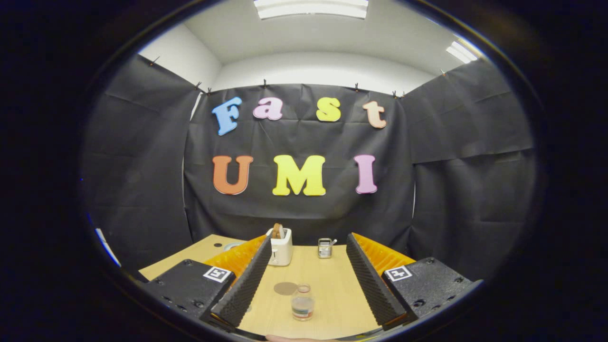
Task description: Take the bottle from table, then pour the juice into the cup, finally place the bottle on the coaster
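Gripper [304,247] wide open, holding and touching nothing, above a wooden table [332,294]. Between its fingers stands a clear bottle [302,302], with a round coaster [285,288] just left of it. Farther off: toaster [280,247] and a small metal rack [325,247].

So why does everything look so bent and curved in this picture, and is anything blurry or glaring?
In the gripper view a fisheye lens bows the walls; ceiling lights burn out white. The wooden table is evenly lit with faint shadows. The open gripper frames a small bottle beside the round coaster; toaster and metal rack look slightly soft.
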Available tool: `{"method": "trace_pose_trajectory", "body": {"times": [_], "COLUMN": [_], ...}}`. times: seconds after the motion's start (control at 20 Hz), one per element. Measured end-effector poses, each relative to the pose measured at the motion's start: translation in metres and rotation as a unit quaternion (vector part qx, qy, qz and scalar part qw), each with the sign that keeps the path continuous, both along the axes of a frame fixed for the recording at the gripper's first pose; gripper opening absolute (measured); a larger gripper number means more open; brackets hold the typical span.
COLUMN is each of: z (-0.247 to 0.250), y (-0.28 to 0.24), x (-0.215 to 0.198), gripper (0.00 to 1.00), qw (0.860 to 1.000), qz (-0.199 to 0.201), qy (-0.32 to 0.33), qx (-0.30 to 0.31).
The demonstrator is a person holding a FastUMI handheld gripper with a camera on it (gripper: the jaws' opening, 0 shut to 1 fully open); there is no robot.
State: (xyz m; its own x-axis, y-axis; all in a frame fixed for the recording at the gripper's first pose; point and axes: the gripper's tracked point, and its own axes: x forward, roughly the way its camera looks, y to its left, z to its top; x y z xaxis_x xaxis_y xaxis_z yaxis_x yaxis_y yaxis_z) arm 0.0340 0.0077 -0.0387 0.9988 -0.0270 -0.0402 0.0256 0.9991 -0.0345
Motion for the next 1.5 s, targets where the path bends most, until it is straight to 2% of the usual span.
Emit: {"method": "trace_pose_trajectory", "body": {"times": [0.3,0.5,0.75,1.5], "z": [-0.033,-0.056,-0.087,-0.164], "y": [0.0,-0.012,-0.013,0.001], "x": [0.019,0.031,0.043,0.074], "gripper": [1.0,1.0,1.0,1.0], "qw": [1.0,1.0,0.999,1.0], "qz": [0.004,-0.024,-0.03,-0.016], "qy": [0.003,0.013,0.02,0.016], "qx": [0.007,0.008,-0.003,-0.005]}}
